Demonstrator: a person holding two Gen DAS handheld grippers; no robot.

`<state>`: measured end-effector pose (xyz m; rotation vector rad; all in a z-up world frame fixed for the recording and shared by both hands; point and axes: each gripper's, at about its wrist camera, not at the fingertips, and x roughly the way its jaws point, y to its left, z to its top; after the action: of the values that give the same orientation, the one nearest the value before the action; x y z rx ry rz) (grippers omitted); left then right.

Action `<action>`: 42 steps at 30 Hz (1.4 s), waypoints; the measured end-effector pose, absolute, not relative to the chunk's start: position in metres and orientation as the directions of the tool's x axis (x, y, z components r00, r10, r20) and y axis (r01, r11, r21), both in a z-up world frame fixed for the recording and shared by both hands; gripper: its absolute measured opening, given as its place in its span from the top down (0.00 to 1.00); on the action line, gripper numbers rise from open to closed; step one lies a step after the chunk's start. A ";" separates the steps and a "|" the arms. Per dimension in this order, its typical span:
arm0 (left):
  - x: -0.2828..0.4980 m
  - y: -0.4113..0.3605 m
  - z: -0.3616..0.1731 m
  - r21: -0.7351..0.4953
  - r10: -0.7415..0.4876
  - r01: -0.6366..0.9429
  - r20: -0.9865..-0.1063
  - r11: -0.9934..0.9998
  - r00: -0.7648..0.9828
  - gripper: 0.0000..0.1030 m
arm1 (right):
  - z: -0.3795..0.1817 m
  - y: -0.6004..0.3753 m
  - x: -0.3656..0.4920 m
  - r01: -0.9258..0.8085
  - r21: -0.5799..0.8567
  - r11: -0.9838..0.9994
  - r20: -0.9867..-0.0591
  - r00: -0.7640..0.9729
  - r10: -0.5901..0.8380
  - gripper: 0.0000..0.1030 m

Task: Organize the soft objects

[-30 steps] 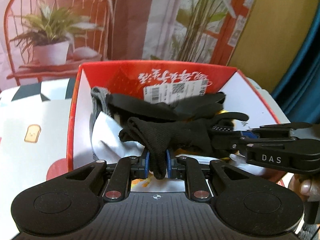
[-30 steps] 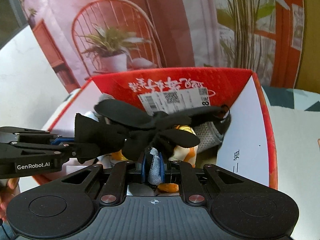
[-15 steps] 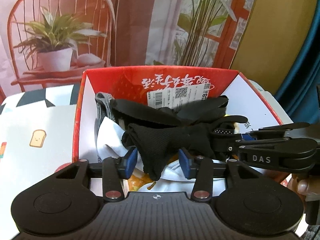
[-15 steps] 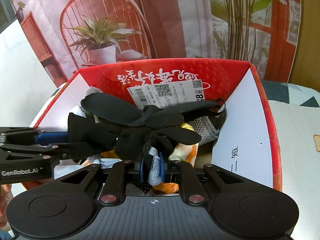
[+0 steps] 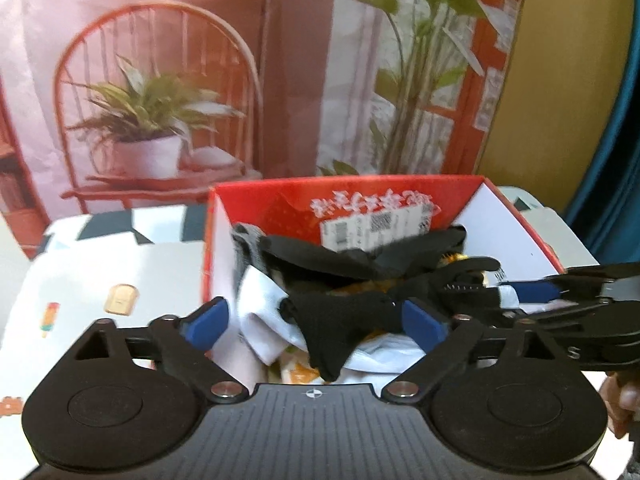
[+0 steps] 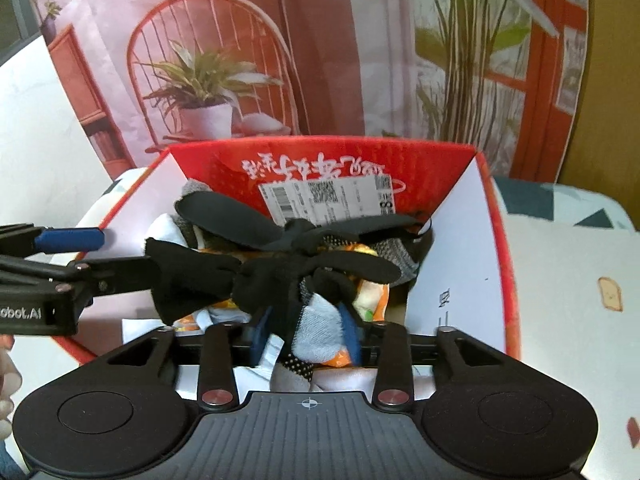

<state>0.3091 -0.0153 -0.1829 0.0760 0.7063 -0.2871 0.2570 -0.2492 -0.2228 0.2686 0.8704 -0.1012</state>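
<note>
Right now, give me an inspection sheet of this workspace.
Surface: white tablecloth with small printed pictures.
Job's things: red box holding black knotted socks, a grey sock, white and orange fabric.
Clutter: nothing seen outside the box.
Grippers: left gripper opening, fingers clear of the black sock end between them; right gripper opening, light sock end between its fingers, pads apparently off it.
Cables: nothing seen.
Surroundings: printed backdrop of a chair and potted plant; teal curtain.
</note>
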 end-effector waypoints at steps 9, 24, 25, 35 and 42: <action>0.292 -0.009 -0.167 -0.022 -0.197 0.232 -0.612 0.973 0.766 0.00 | -0.193 -0.250 0.232 0.226 0.127 0.966 -0.713 0.698 -0.070 0.07; 0.253 -0.009 -0.131 0.057 -0.082 0.134 -0.543 0.989 0.836 0.00 | -0.156 -0.247 0.197 0.297 0.154 0.942 -0.667 0.735 -0.123 0.00; 0.246 -0.007 -0.124 0.044 -0.092 0.135 -0.529 0.990 0.844 0.00 | -0.150 -0.247 0.194 0.298 0.164 0.940 -0.658 0.743 -0.121 0.00; 0.165 0.000 -0.049 0.046 -0.046 0.070 -0.405 0.996 0.913 0.00 | -0.064 -0.224 0.137 0.325 0.119 0.938 -0.563 0.800 -0.206 0.00; 0.090 0.002 -0.010 0.049 0.030 -0.015 -0.329 0.999 0.944 0.00 | -0.016 -0.207 0.071 0.320 0.142 0.937 -0.434 0.870 -0.232 0.00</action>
<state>0.0900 0.0022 -0.0098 0.0458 0.3354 0.0232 0.0710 -0.2074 -0.0162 0.2131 0.4255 -0.2911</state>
